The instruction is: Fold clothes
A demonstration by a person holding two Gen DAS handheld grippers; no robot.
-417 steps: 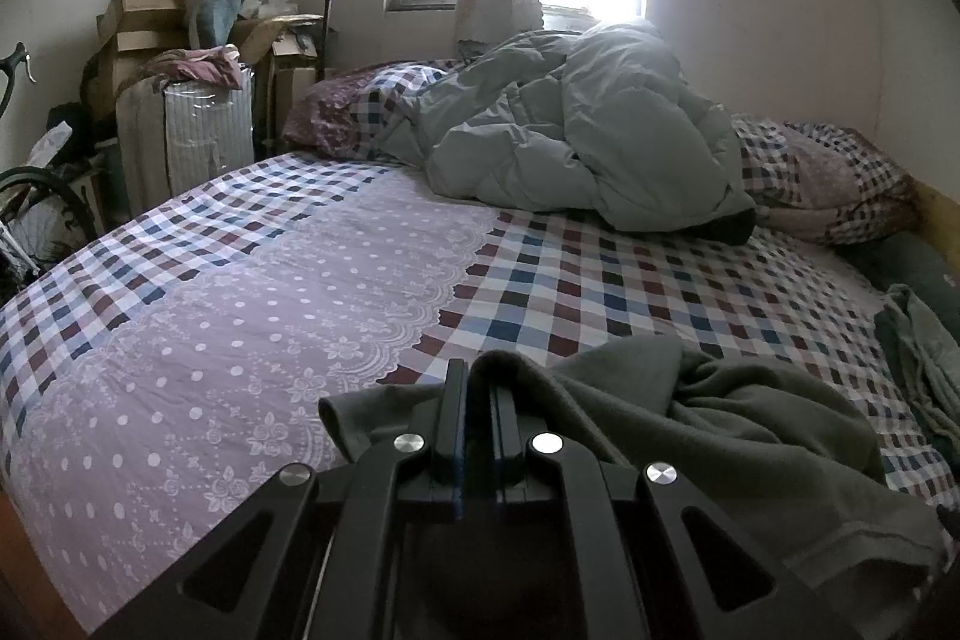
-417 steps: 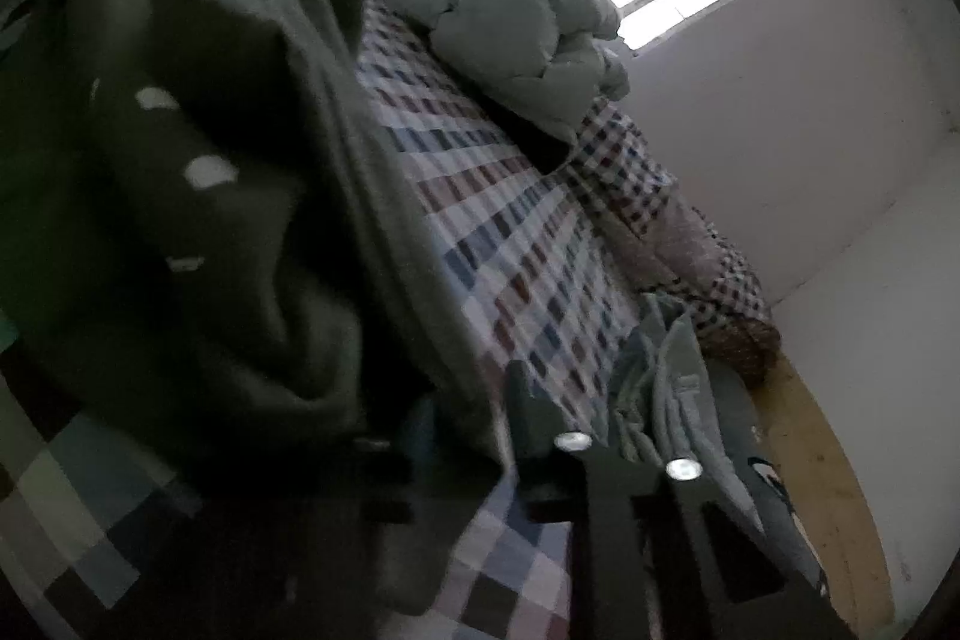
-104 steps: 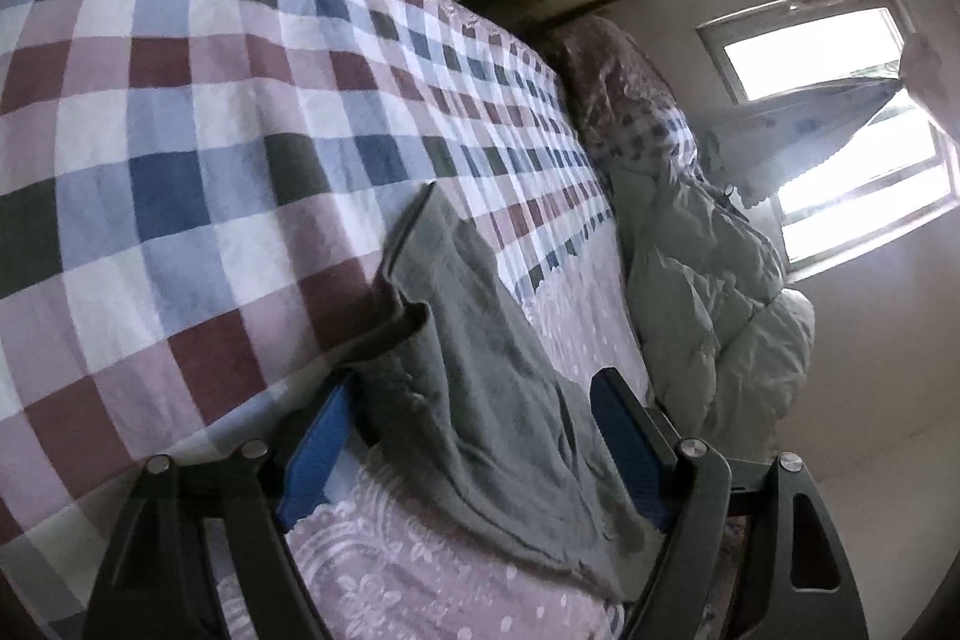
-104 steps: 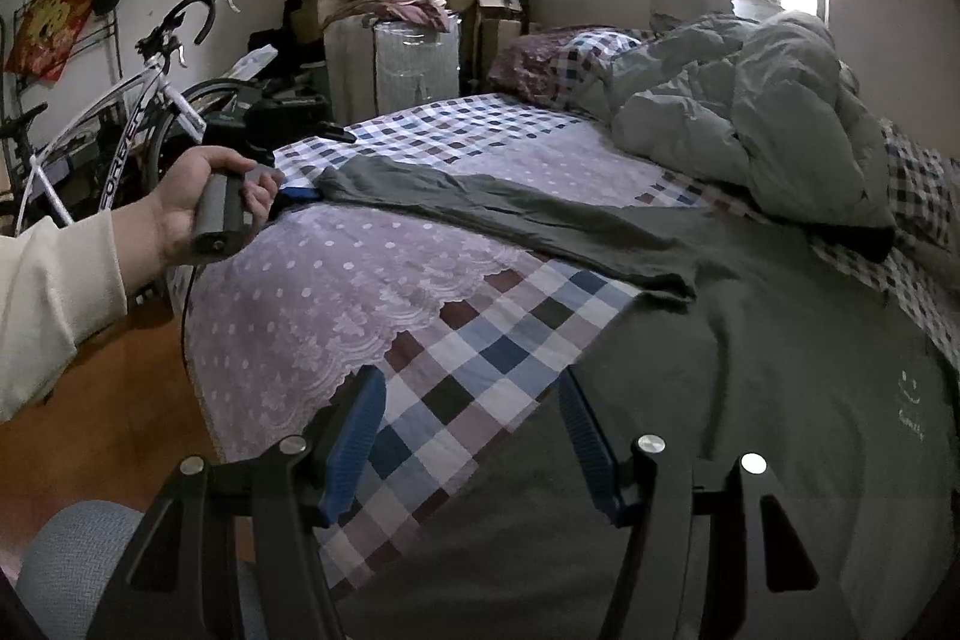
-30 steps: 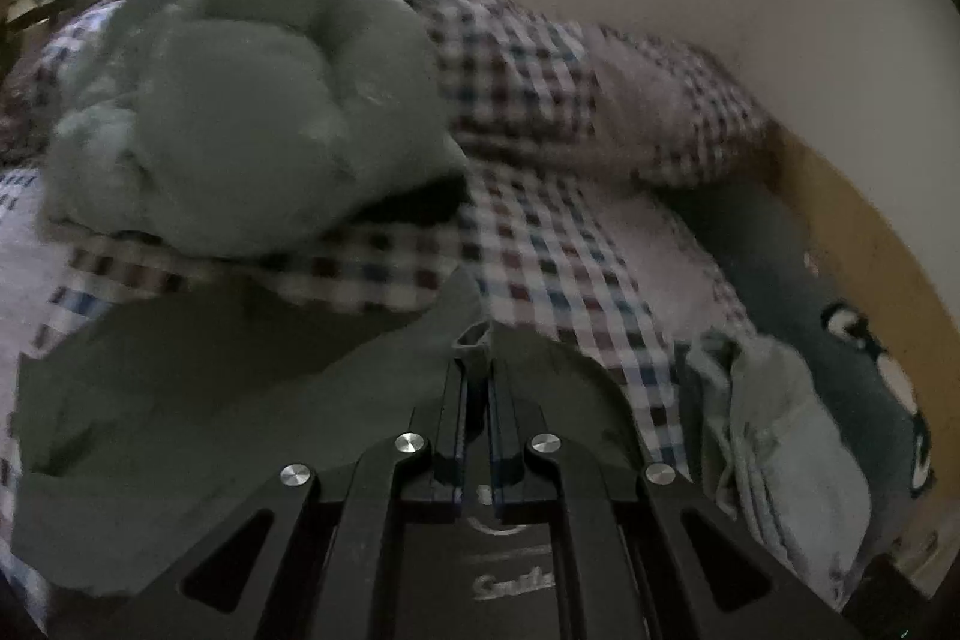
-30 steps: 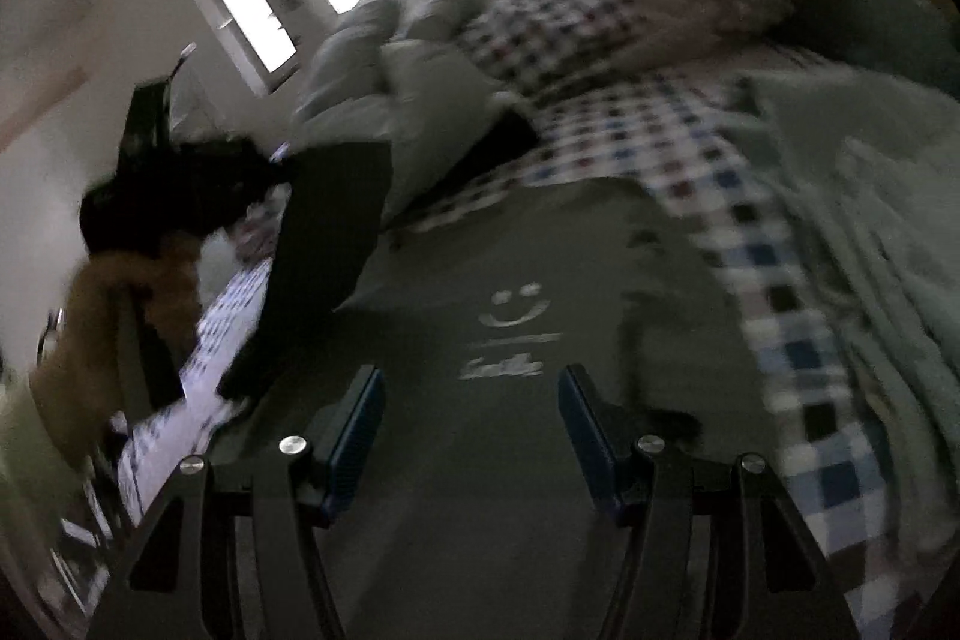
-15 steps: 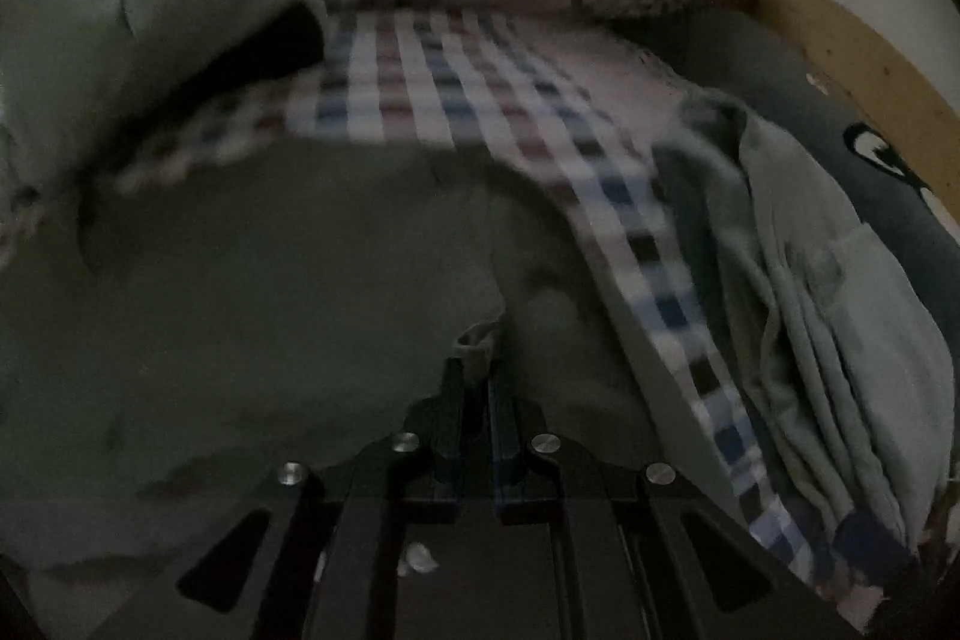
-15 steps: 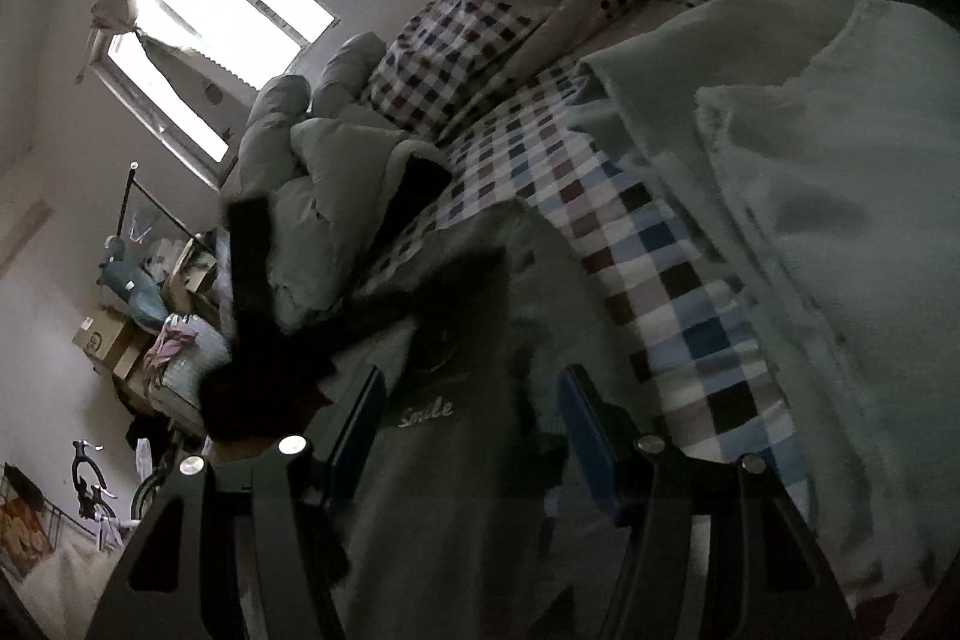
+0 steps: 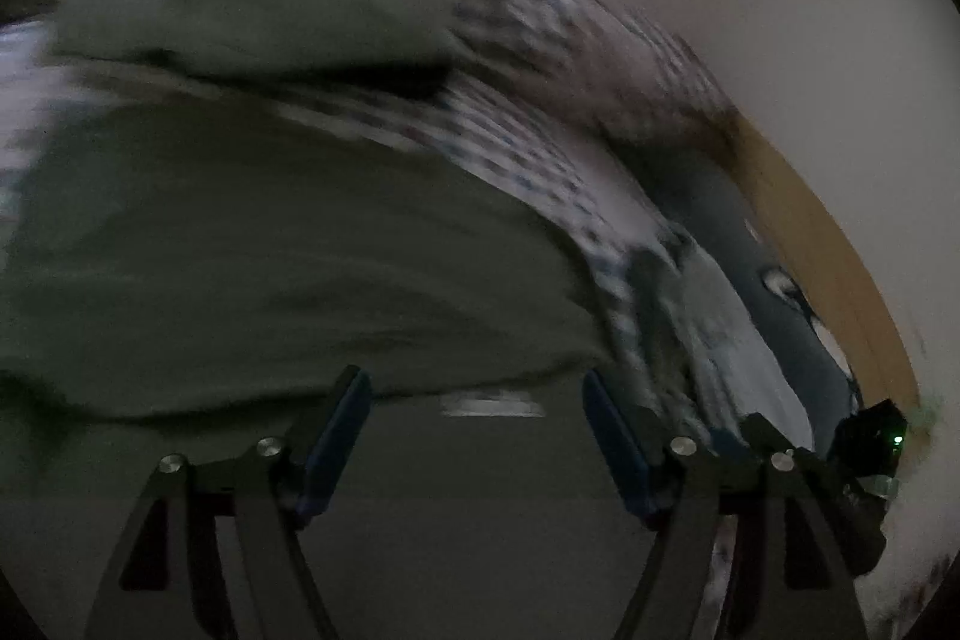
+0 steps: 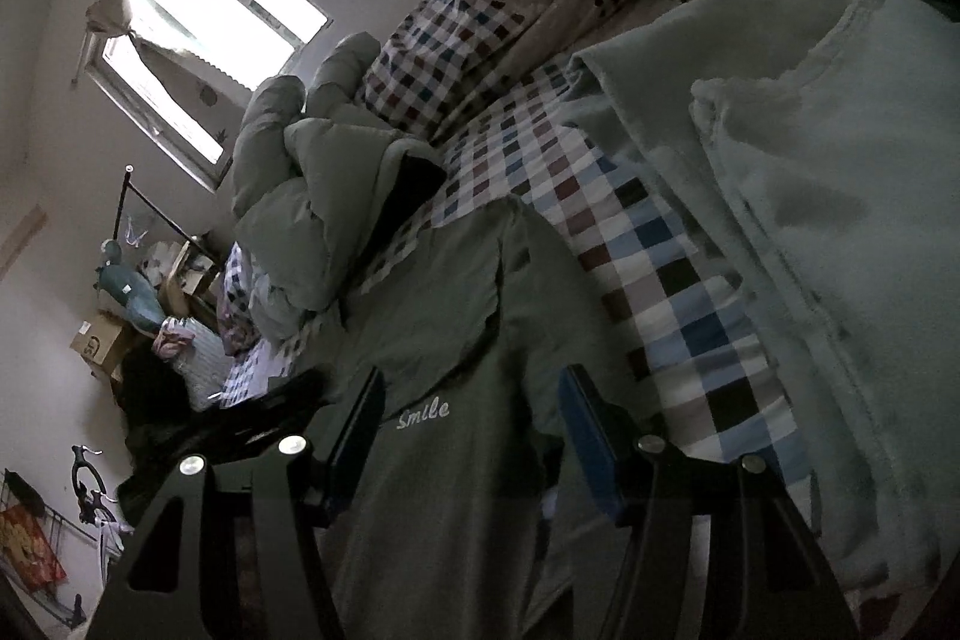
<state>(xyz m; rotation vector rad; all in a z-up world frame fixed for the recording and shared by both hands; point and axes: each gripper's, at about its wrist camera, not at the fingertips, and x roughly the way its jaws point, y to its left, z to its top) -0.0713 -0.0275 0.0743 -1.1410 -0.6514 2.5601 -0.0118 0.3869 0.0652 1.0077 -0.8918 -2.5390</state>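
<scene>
A dark green sweatshirt [image 10: 456,316] with "Smile" stitched on it lies flat on the checked bed sheet [image 10: 660,250], one sleeve folded in across its body. My right gripper [image 10: 472,376] hovers open just above the lettering, with nothing between its fingers. In the blurred left wrist view the same sweatshirt [image 9: 270,250] fills the lower left. My left gripper [image 9: 474,379] is over it, its jaws opening wide, and the cloth lies below them, not pinched.
A pale green garment pile [image 10: 810,160] lies to the right of the sweatshirt, also seen as the pale pile [image 9: 708,316]. A bunched grey-green duvet [image 10: 312,172] and checked pillows [image 10: 480,10] sit behind. A wooden bed edge [image 9: 828,250] runs along the wall.
My left gripper, shut on the sweatshirt's sleeve before, has let go and its jaws have spread wide while it swung across the bed. The right gripper stays open and still.
</scene>
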